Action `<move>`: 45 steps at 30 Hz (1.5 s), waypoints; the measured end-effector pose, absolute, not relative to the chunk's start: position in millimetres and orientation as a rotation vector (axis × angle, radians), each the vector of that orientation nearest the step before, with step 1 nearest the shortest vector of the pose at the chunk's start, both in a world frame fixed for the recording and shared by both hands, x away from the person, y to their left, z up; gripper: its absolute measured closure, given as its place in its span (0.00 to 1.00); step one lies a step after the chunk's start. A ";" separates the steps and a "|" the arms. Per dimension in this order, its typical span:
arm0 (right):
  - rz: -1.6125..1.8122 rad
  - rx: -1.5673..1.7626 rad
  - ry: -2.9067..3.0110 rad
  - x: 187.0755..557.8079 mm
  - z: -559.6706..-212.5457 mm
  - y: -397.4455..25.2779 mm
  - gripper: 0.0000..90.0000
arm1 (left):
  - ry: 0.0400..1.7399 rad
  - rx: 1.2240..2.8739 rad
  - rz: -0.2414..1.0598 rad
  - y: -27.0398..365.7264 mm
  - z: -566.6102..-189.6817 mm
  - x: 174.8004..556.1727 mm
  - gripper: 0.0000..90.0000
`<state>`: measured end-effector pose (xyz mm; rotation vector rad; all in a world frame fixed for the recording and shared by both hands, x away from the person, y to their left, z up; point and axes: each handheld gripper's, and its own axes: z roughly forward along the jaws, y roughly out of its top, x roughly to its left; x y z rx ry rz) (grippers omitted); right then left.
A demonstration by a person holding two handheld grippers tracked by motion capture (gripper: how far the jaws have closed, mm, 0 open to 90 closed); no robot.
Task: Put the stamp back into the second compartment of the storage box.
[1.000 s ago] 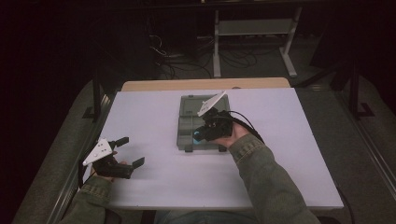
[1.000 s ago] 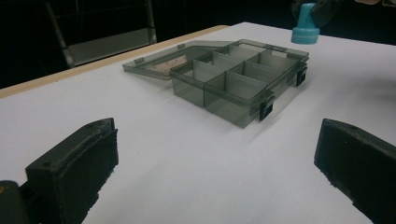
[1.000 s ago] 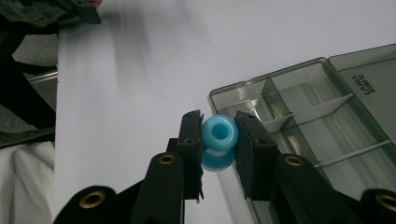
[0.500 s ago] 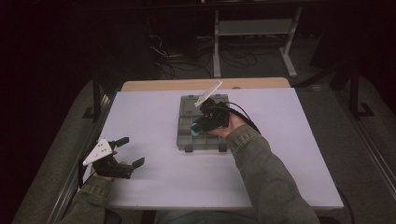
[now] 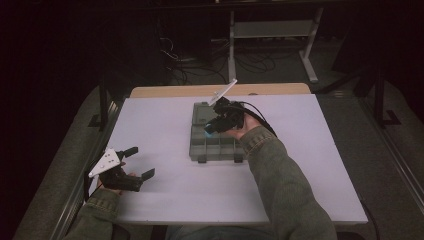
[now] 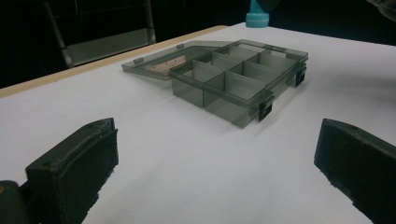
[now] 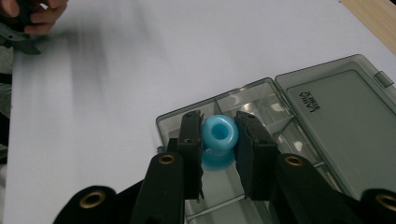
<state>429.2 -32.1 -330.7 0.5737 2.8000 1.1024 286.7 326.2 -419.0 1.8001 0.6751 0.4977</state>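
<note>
Right tongs clamped on a blue spool, jaws pinching its narrow waist, bore facing the camera. It hangs just above the grey compartment box, over the 12 o'clock cells; in the high view the blue shows at the tong tips. Box lid is flat open at the 12 o'clock side, near the surface's far edge.

Left tongs wide open, empty, resting at 8 o'clock of the surface, well apart from the box.

Handling guess: spool looks like hard moulded plastic, light, stiff, smooth. The flanges stop it sliding along its axis, so the waist is the right hold. Box looks thin-walled and light, and a nudge would likely shift it.
</note>
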 end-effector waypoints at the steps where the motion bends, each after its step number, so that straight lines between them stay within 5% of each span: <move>1: 1.106 0.569 2.799 431.2 -331.2 -31.3 0.79 | 0.675 1.800 0.497 326.3 -419.0 286.6 0.00; 33: 1.038 0.761 2.747 474.4 -362.4 -32.3 0.78 | 0.675 1.796 0.496 327.6 -418.8 286.8 0.00; 34: 1.069 0.781 2.732 474.4 -362.3 -34.0 0.68 | 0.676 1.794 0.495 327.4 -418.8 286.7 0.00; 38: 1.097 0.843 2.704 473.1 -360.2 -37.3 0.56 | 0.676 1.793 0.495 327.4 -418.5 286.2 0.00; 39: 1.104 0.861 2.690 472.4 -358.2 -41.3 0.43 | 0.677 1.793 0.495 327.4 -418.3 286.2 0.00; 45: 1.156 0.870 2.671 466.6 -357.9 -50.5 0.13 | 0.675 1.799 0.496 327.7 -418.3 286.0 0.00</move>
